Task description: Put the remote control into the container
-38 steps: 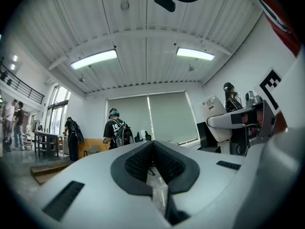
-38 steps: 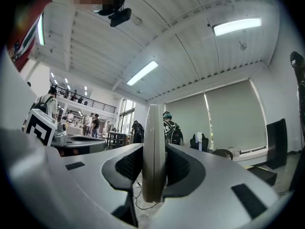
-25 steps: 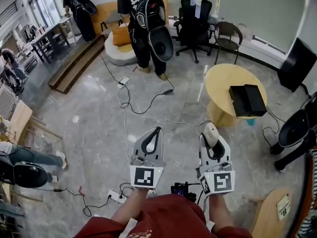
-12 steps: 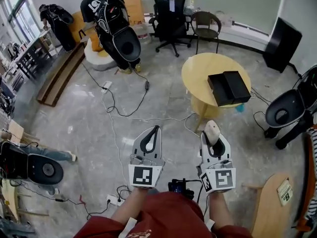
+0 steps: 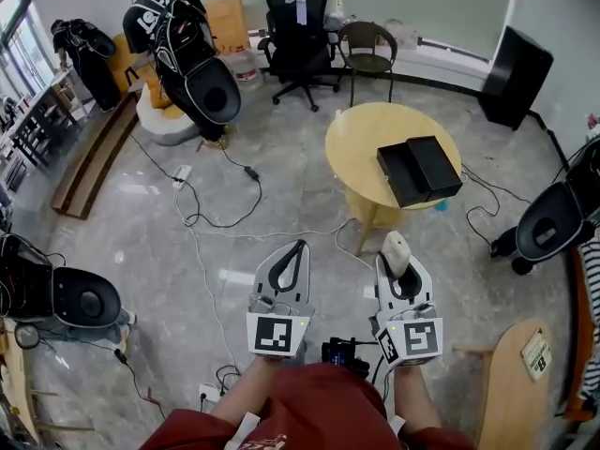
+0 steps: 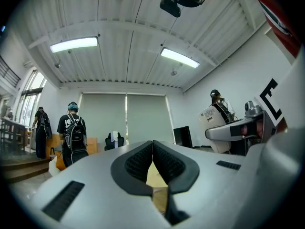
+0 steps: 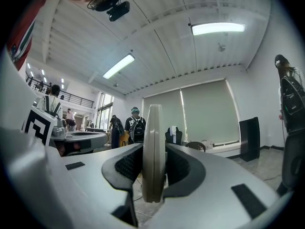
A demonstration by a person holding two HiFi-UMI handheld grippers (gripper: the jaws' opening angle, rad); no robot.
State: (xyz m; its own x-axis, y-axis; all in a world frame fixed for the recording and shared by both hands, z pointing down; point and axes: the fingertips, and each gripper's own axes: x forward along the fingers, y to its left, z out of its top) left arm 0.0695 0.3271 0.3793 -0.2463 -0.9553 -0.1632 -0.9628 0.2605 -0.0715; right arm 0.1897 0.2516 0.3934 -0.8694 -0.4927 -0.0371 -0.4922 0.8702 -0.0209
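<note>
My right gripper (image 5: 397,259) is shut on a beige remote control (image 5: 397,252), which sticks out past the jaw tips; in the right gripper view the remote control (image 7: 154,151) stands edge-on between the pads. My left gripper (image 5: 298,248) is held level beside it, shut with nothing in it, its pads (image 6: 141,160) meeting at the tip. The container, an open black box (image 5: 418,170), lies on a round yellow table (image 5: 361,148) ahead and to the right of both grippers, well apart from them.
Cables (image 5: 211,216) and a power strip (image 5: 183,172) trail over the grey floor. Black office chairs (image 5: 298,28) stand beyond the table. A person with a backpack (image 5: 178,36) stands at the far left. A black chair (image 5: 555,221) and a wooden stool (image 5: 521,392) are on the right.
The view has swung toward the round table, which now lies nearer and more central. Both grippers keep their place and grip; the remote control stays in the right one.
</note>
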